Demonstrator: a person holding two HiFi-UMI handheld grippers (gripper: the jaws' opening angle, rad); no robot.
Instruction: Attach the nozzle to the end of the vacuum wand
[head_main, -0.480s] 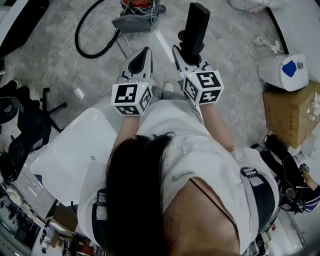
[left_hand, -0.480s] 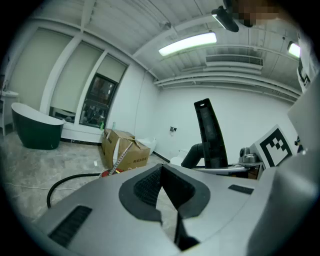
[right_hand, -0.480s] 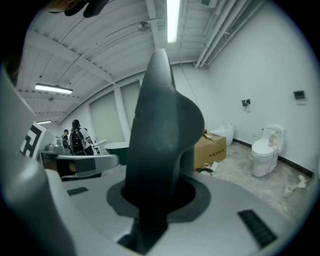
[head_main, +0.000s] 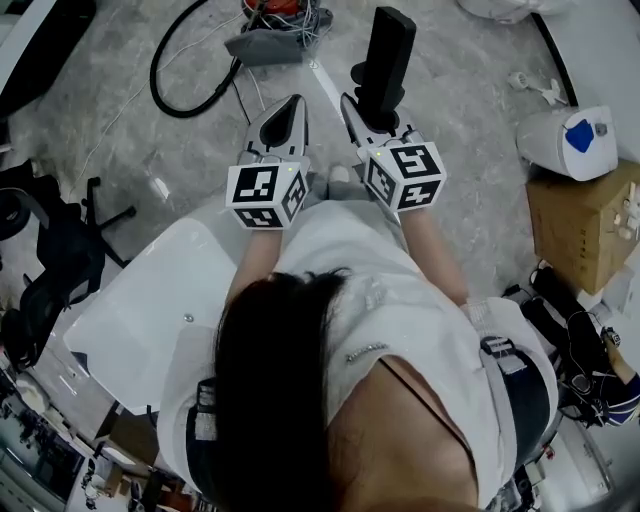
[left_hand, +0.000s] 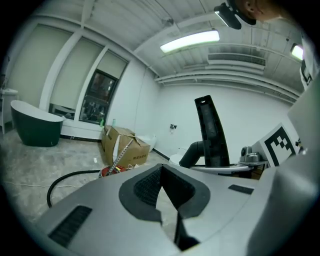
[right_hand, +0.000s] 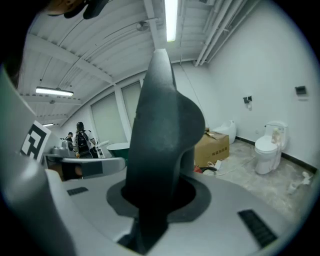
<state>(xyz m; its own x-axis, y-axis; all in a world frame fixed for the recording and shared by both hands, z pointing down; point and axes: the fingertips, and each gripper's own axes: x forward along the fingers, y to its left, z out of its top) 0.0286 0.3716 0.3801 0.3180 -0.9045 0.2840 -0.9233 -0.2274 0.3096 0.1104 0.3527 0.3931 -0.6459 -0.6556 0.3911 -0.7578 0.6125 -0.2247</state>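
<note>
My right gripper (head_main: 372, 110) is shut on the lower end of a black vacuum nozzle (head_main: 385, 55), which stands up and forward from the jaws. In the right gripper view the nozzle (right_hand: 162, 135) fills the middle, clamped in the right gripper (right_hand: 160, 200). My left gripper (head_main: 288, 105) is just left of it, shut and empty. From the left gripper view, the left gripper (left_hand: 167, 192) has its jaws together, and the nozzle (left_hand: 210, 132) rises to the right. A black hose (head_main: 185, 65) and grey vacuum parts (head_main: 268, 42) lie on the floor ahead. A thin pale rod (head_main: 325, 85) lies between the grippers.
A white appliance with a blue part (head_main: 570, 140) and a cardboard box (head_main: 585, 225) sit to the right. A white smooth surface (head_main: 140, 305) is at lower left, beside a black chair base (head_main: 60, 240). A toilet (right_hand: 267, 147) and another box (right_hand: 212, 145) stand farther off.
</note>
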